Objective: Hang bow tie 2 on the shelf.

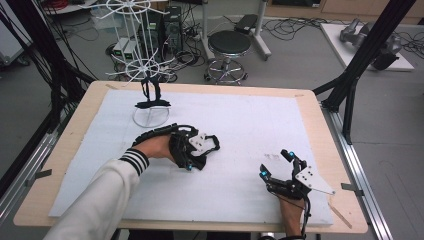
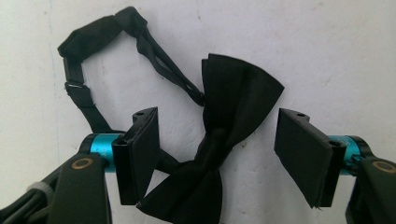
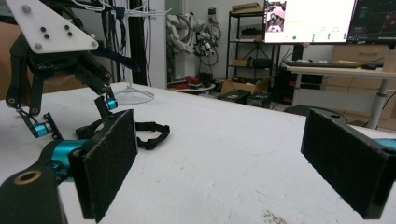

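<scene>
Where it lies flat, the bow tie (image 2: 219, 154) runs lengthwise between the jaws.

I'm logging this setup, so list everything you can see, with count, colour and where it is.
bow tie: one, black, flat on the white sheet between the left gripper's pads, strap looped beside it
white sheet: one, covers the table top
table: one, light wood
wire rack: one, white, far left on the sheet, dark strap hanging on it
stool: one, black seat, on the floor beyond the table
left gripper: one, black, over the bow tie, jaws apart, not pressing it
right gripper: one, black, near right, open, nothing between the jaws
</scene>
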